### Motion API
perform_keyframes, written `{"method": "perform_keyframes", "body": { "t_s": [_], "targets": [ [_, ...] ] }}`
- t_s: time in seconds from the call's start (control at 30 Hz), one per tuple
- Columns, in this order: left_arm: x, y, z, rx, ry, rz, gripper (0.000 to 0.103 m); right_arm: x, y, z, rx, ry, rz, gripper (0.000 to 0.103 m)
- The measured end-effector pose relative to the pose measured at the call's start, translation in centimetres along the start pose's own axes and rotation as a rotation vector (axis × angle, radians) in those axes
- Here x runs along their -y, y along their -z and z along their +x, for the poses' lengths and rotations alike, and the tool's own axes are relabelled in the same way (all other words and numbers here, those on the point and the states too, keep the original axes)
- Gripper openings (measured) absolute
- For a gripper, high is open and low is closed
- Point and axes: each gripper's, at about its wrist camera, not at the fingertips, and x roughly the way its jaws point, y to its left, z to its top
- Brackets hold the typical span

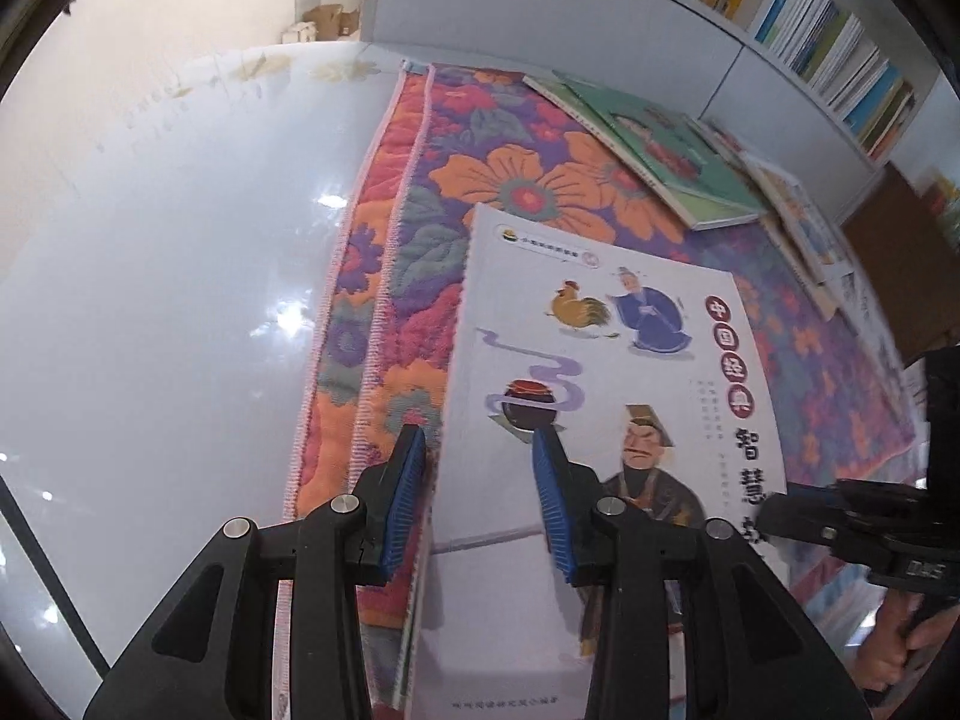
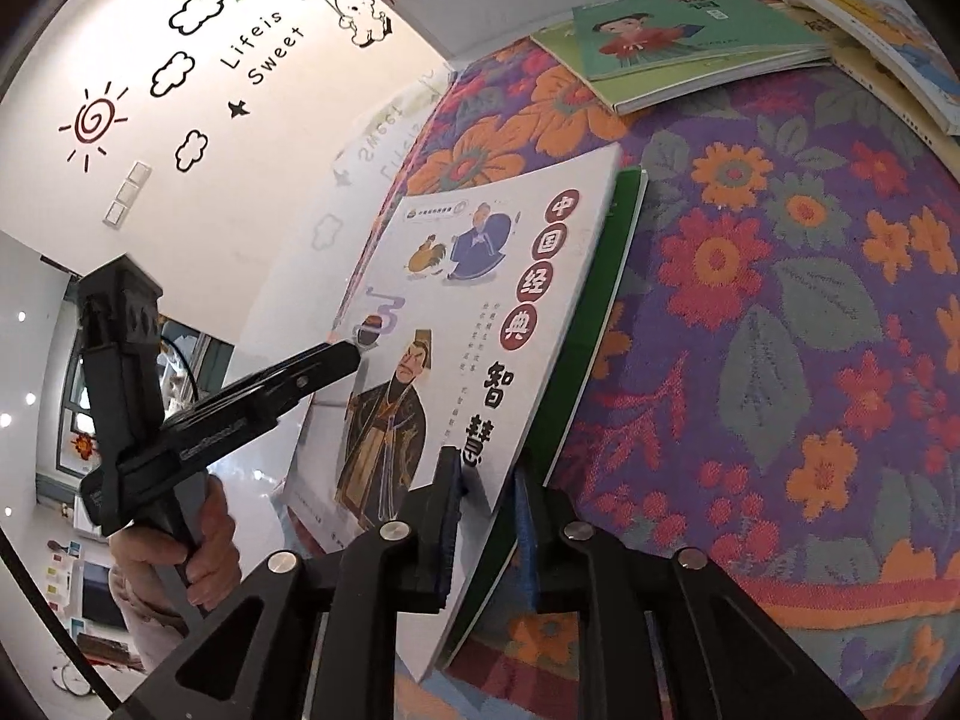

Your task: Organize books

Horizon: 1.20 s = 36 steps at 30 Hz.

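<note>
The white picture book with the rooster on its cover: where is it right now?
The white picture book lies on a green book at the floral blanket's floor-side edge, between the left gripper and the right gripper, near the green-covered books.

White picture book [image 2: 480, 324] lies atop green book [image 2: 594, 324] on floral cloth [image 2: 780, 360]. Right gripper [image 2: 489, 486] straddles white book's near corner, jaws slightly apart. Left gripper [image 2: 354, 354] touches book's left edge. 2 green books [image 2: 690, 42] stacked beyond.

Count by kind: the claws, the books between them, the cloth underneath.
Claws: 2 (left claw, right claw)
Books: 2 (white storybook, dark green book beneath it)
Floral cloth: 1
Total: 5
</note>
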Motion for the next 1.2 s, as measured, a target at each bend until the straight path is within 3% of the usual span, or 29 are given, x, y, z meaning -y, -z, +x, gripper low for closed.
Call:
{"method": "perform_keyframes", "body": {
  "t_s": [0.07,0.1,0.13,0.27,0.33,0.37,0.4,0.43,0.87,1.03,1.2],
  "targets": [
    [0.2,0.0,-0.1,0.009,-0.024,0.014,0.035,0.1,0.3,-0.5,-0.016,0.030,-0.012,0.037],
    [0.4,0.0,-0.1,0.011,-0.029,0.022,0.035,0.3,0.4,-0.8,-0.019,0.061,-0.014,0.061],
    [0.6,0.0,-0.1,0.010,-0.027,0.030,0.035,0.8,0.5,-1.2,0.002,0.084,-0.010,0.065],
    [0.3,-0.2,0.3,0.008,0.005,-0.013,0.036,1.9,-0.1,-1.0,0.014,0.038,0.018,0.059],
    [-0.1,-0.3,0.5,0.003,0.026,-0.042,0.037,2.1,-0.8,-0.5,-0.003,-0.007,0.040,0.043],
    [-0.1,-0.4,0.6,0.001,0.031,-0.048,0.037,2.2,-1.2,0.0,-0.011,-0.030,0.057,0.041],
    [-0.2,-0.4,0.6,-0.001,0.034,-0.056,0.037,2.1,-1.6,0.3,-0.007,-0.028,0.053,0.032],
    [-0.2,-0.5,0.6,-0.004,0.032,-0.067,0.037,1.8,-2.0,0.4,-0.009,-0.022,0.044,0.028],
    [-0.4,-3.1,1.3,0.001,-0.059,-0.105,0.037,1.0,-7.3,1.9,-0.017,0.045,0.036,0.026],
    [-0.9,-3.3,1.4,0.010,-0.064,-0.112,0.037,1.6,-7.0,2.3,-0.006,0.009,0.038,0.026],
    [-0.9,-3.8,1.2,0.003,-0.103,-0.171,0.040,3.6,-6.3,1.4,-0.011,-0.105,0.147,0.026]
  ]
}}
